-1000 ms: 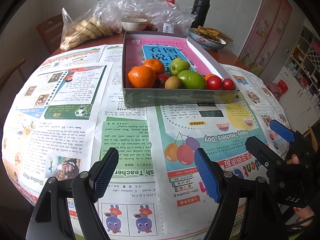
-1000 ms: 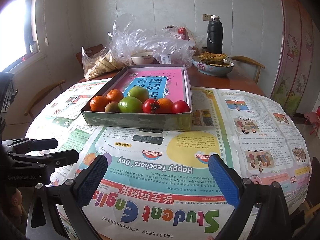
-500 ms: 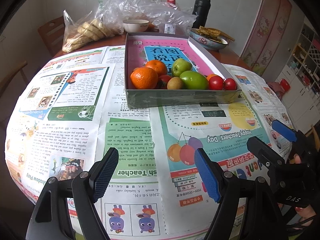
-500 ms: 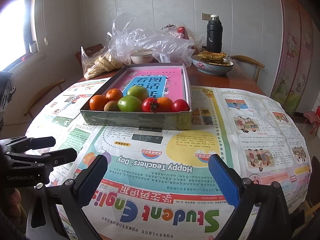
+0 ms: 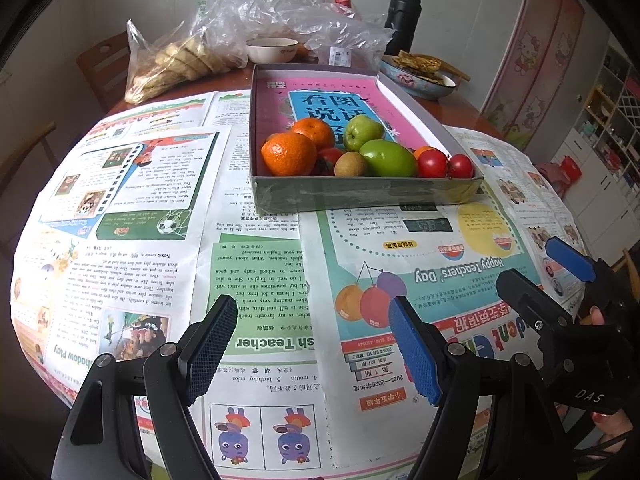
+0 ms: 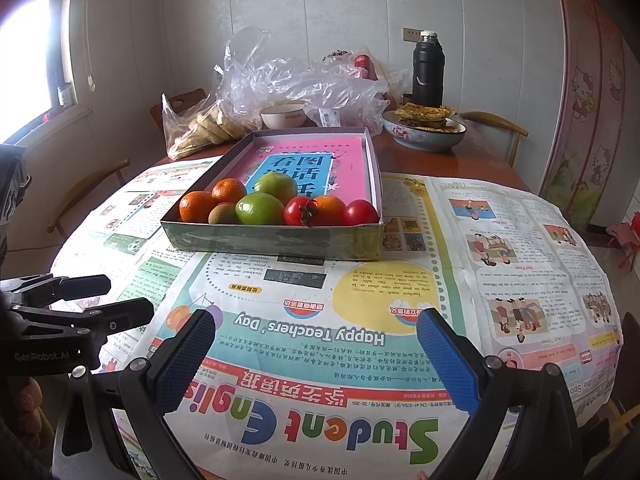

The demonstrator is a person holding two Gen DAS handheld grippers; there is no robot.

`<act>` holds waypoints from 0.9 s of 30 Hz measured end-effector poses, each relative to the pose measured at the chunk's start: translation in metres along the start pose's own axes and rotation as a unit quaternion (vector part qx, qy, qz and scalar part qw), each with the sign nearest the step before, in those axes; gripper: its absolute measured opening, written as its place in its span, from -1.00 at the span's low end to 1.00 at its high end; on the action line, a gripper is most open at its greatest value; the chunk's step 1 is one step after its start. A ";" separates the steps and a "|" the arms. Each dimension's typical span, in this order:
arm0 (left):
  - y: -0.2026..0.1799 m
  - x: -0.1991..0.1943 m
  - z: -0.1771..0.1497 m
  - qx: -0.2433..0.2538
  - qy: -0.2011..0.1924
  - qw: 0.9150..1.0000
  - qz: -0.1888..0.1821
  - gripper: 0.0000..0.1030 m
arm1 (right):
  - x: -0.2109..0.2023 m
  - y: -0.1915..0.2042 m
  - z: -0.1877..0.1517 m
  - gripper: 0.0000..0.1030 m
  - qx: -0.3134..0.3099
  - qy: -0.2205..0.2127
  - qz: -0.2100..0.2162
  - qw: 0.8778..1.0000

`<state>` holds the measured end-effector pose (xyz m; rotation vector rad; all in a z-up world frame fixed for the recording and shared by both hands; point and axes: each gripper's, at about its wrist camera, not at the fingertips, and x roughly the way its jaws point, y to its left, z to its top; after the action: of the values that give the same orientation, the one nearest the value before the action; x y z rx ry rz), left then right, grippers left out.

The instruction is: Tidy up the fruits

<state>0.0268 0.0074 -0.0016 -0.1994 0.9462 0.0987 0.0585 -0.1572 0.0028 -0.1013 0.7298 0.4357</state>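
Above glossy newspaper [image 5: 260, 272], both ribbed-padded claws, left claw [image 5: 312, 344] and right claw [image 6: 316, 360], gape wide before cardboard tray [image 6: 272, 240].

Box front wall [image 6: 276, 240] (low) bars fruit [image 6: 260, 208].

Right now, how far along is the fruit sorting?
Nothing looks sorted yet: oranges, green fruits, a kiwi and tomatoes sit mixed at the near end of the box. Left gripper and right gripper hover open and hold nothing. All the organizing is left.
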 end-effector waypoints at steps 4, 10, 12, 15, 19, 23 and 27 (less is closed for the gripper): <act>-0.001 0.000 0.000 0.002 -0.001 1.000 0.000 0.54 | -0.001 0.002 0.001 0.97 0.000 -0.001 -0.001 1.000; 0.001 0.000 0.001 0.000 0.001 1.000 -0.003 0.54 | -0.002 0.001 0.001 0.97 0.000 -0.001 -0.002 1.000; 0.001 0.000 0.002 0.000 0.001 1.000 -0.006 0.54 | -0.001 0.001 0.002 0.97 0.001 0.000 -0.003 1.000; 0.003 0.000 0.003 -0.001 0.000 1.000 -0.006 0.54 | -0.001 -0.001 0.003 0.97 0.005 0.001 -0.003 1.000; 0.008 0.002 0.007 -0.008 0.002 1.000 0.009 0.54 | 0.001 -0.003 0.005 0.98 0.007 0.002 -0.005 1.000; 0.022 0.008 0.016 -0.025 0.007 0.999 0.024 0.54 | 0.003 -0.010 0.009 0.97 0.017 0.002 -0.010 1.000; 0.057 0.005 0.038 -0.062 -0.015 0.997 0.041 0.54 | 0.007 -0.026 0.014 0.98 0.038 0.004 -0.017 0.999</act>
<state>0.0500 0.0715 0.0088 -0.2728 0.9196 0.2359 0.0832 -0.1746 0.0071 -0.0446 0.7514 0.3756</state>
